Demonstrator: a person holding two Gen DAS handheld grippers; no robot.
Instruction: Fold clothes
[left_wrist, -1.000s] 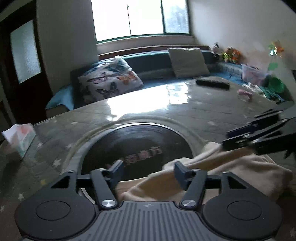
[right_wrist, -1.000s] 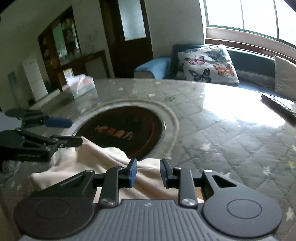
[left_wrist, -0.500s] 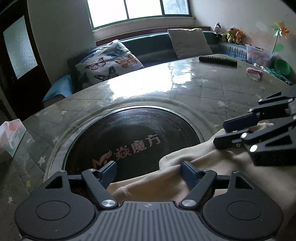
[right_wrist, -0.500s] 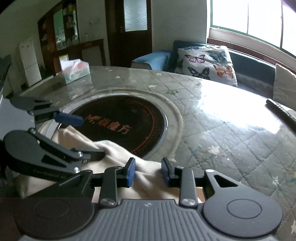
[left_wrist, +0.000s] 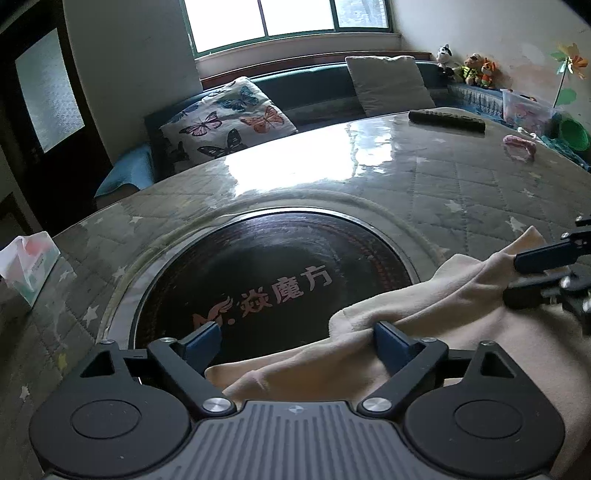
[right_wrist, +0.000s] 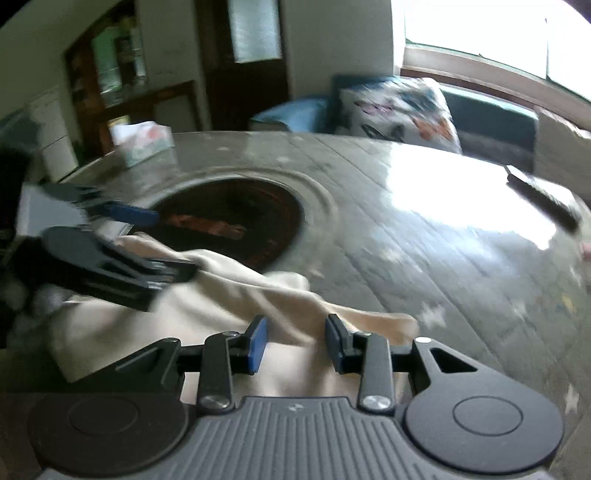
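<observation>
A cream garment (left_wrist: 424, 306) lies bunched at the near edge of the round table, partly over the dark round hotplate (left_wrist: 273, 273). My left gripper (left_wrist: 295, 341) is open wide, its jaws on either side of a fold of the cloth. My right gripper (right_wrist: 295, 339) is open with a ridge of the same garment (right_wrist: 258, 291) between its jaws. In the left wrist view the right gripper (left_wrist: 532, 277) sits at the far right on the cloth. In the right wrist view the left gripper (right_wrist: 147, 243) sits at the left, over the cloth.
A tissue box (left_wrist: 27, 266) stands at the table's left edge. A black remote (left_wrist: 447, 120) and a small pink item (left_wrist: 519, 146) lie at the far right. A sofa with a butterfly cushion (left_wrist: 225, 122) is beyond the table (left_wrist: 461, 192).
Both grippers' jaws have opened wider over the garment. The right gripper has shifted to the right, and its view is now motion-blurred.
</observation>
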